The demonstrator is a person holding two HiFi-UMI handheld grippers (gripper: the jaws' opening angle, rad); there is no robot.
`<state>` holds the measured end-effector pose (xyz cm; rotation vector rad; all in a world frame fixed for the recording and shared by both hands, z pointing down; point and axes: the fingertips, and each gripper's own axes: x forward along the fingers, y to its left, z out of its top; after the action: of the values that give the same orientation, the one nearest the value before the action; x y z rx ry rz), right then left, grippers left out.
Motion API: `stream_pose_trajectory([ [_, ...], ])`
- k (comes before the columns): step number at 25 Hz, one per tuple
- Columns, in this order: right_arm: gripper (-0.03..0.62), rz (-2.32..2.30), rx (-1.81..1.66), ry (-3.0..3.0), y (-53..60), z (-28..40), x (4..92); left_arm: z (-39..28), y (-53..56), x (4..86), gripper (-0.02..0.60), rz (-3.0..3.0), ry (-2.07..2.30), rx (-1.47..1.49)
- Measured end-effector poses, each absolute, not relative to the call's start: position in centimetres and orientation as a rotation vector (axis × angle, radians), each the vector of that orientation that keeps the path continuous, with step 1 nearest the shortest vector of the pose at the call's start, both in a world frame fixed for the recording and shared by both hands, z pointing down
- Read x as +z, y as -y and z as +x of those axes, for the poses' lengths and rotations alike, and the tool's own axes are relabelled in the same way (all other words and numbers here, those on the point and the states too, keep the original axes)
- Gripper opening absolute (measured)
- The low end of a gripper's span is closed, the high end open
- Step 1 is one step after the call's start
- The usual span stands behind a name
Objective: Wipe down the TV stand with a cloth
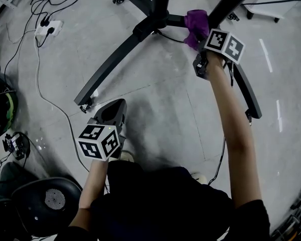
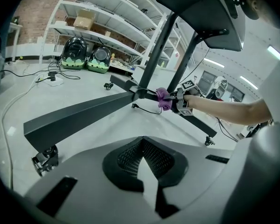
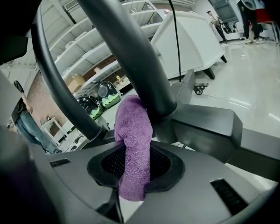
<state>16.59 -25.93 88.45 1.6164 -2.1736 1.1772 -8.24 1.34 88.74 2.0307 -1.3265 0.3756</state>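
Clamping purple cloth [image 3: 134,139] against TV stand pole [image 3: 126,45], right hand-held gripper [image 1: 200,46]

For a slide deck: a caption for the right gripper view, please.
Right gripper grips a purple cloth, pressing it against the TV stand post.

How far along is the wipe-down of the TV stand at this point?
Done: the purple cloth is clamped in the right gripper. In hand: it presses against the stand's post near its foot. Left: whether the legs were wiped can't be told; they likely remain. The left gripper is shut, empty, off the stand.
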Motion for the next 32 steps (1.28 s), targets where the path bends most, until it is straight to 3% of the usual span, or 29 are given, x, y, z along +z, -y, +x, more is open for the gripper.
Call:
stream_pose_trajectory([
  [32,0.1,1.92,1.513,2.127,22.2,25.0,87.5,-4.3,-1.8,88.9,0.005,2.073,1.255,0.394],
])
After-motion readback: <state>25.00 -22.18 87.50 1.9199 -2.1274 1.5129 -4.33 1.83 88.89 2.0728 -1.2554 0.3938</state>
